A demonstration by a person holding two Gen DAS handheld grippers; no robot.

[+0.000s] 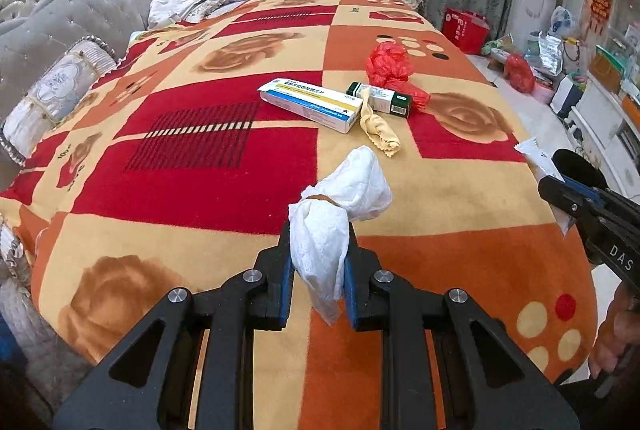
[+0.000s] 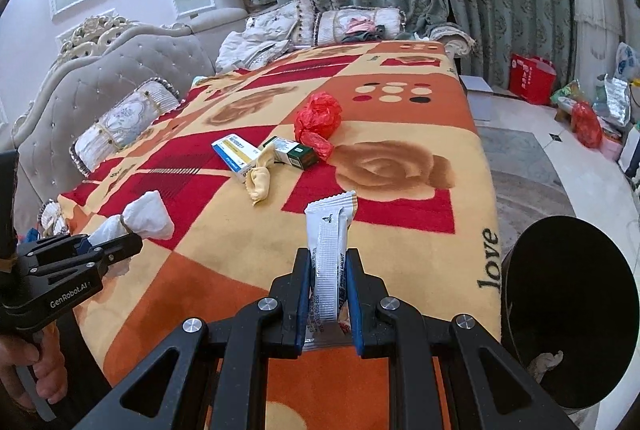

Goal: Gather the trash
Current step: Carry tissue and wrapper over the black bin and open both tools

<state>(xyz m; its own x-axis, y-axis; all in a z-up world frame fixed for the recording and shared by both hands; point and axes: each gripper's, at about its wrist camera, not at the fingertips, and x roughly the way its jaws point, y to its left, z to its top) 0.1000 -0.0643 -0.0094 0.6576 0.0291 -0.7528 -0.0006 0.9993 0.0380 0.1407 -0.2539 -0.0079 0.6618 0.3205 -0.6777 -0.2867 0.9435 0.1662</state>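
Observation:
My left gripper [image 1: 319, 230] is shut on a crumpled white tissue [image 1: 344, 197], held above the patterned blanket [image 1: 192, 169]. In the right wrist view that same left gripper [image 2: 120, 242] shows at the left edge with the tissue [image 2: 146, 216]. My right gripper [image 2: 329, 254] is shut on a white snack wrapper [image 2: 330, 242] standing upright between the pads; the right gripper [image 1: 560, 197] also shows at the left view's right edge. On the blanket lie a blue-and-white box [image 1: 310, 103], a green-and-white box [image 1: 380, 98], a yellow rag [image 1: 378, 129] and a red plastic bag [image 1: 390, 65].
A black bin [image 2: 568, 310] with a scrap inside stands at the blanket's right edge, by the floor. Cushions [image 1: 52, 93] line a grey tufted sofa back [image 2: 132, 69] on the left. A red gift bag [image 2: 532, 71] and clutter sit by the curtains.

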